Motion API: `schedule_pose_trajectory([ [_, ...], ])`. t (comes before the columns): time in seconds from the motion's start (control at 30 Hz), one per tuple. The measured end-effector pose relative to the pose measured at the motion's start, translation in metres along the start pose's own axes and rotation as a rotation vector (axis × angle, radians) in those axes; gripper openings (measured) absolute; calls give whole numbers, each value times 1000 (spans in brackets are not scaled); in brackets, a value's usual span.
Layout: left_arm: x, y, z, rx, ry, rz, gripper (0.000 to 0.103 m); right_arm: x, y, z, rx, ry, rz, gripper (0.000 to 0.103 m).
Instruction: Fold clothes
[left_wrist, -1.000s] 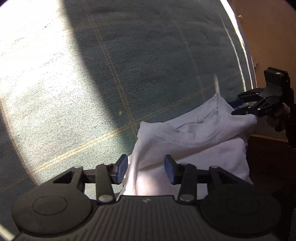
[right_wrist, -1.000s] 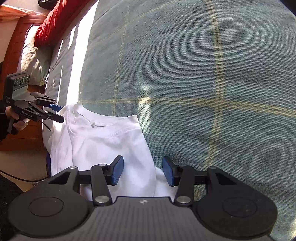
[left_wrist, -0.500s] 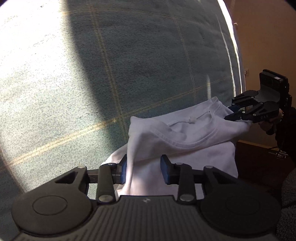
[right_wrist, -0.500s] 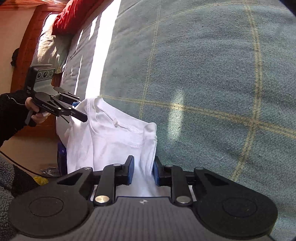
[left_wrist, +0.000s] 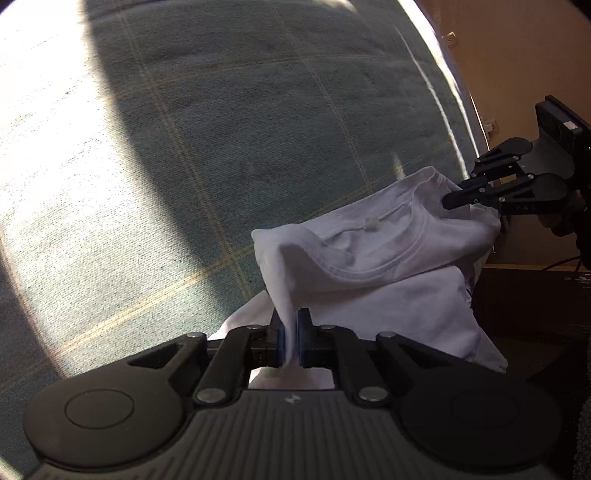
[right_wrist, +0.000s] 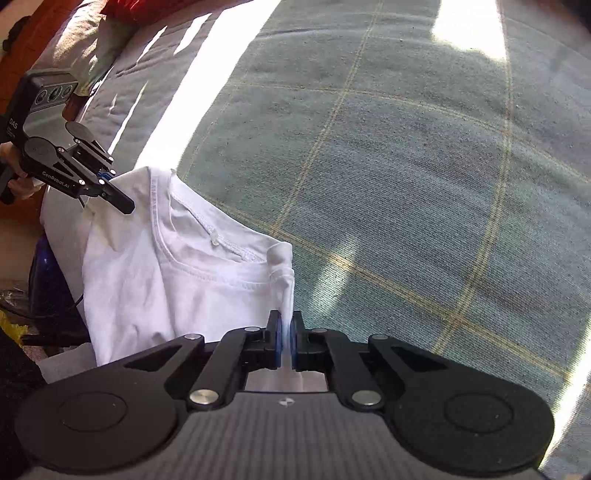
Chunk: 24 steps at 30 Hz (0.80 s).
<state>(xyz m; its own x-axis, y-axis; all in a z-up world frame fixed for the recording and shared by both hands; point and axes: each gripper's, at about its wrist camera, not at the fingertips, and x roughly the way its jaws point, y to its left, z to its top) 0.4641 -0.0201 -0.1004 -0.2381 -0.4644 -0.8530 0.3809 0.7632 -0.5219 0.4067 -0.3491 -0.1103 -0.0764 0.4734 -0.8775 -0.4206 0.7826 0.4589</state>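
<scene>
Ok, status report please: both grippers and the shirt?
Left gripper and right gripper shut on the white T-shirt shoulders. Shirt hangs over green plaid bedcover. Nothing in the way.

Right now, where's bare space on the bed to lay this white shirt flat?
Free: the green checked bedspread beyond the white shirt, open ahead and to the right. Crowded: the bed's left edge, with pillows further along it.

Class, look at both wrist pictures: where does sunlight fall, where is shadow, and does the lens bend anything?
Left wrist view: sunlight glares on the bedspread at left; a broad shadow band crosses its middle, the white T-shirt lies in dim shade. Right wrist view: bright strips run along the bedspread's upper left and top right, the shirt is well lit. Both views: the fisheye lens curves the check lines and darkens the corners.
</scene>
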Motion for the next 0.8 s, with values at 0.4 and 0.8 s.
schedule_pose_trajectory([
  [0.4, -21, 1, 24, 9, -133, 114, 1, -43, -11, 41, -35, -141, -228, 4],
  [0.8, -35, 19, 95, 60, -277, 282, 0, -52, -37, 88, -38, -246, -421, 4],
])
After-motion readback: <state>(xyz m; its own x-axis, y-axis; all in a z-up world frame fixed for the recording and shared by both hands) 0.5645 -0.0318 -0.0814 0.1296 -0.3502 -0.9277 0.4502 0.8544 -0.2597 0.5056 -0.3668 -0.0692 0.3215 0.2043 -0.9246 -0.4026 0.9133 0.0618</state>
